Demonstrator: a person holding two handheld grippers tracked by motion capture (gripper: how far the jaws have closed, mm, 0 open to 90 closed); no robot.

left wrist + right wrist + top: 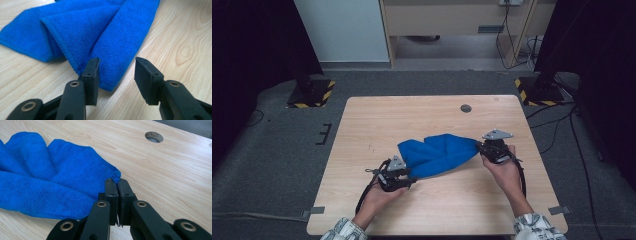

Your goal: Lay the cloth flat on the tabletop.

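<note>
One blue cloth (pixel 439 153) lies crosswise, right claw (pixel 116 180) pinching its corner, left claw (pixel 117 72) apart.

Wooden table (pixel 432 115) with round cable hole (pixel 466 108); grey carpet floor (pixel 277 150); hazard-striped stand bases (pixel 312 93); cables (pixel 557 125).

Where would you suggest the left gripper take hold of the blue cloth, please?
Probably the near corner of the blue cloth, where the hemmed edge comes to a point between the open jaws of the left gripper. Come in low along the table; the corner lies flat and thin. The right gripper pinches the opposite corner.
</note>
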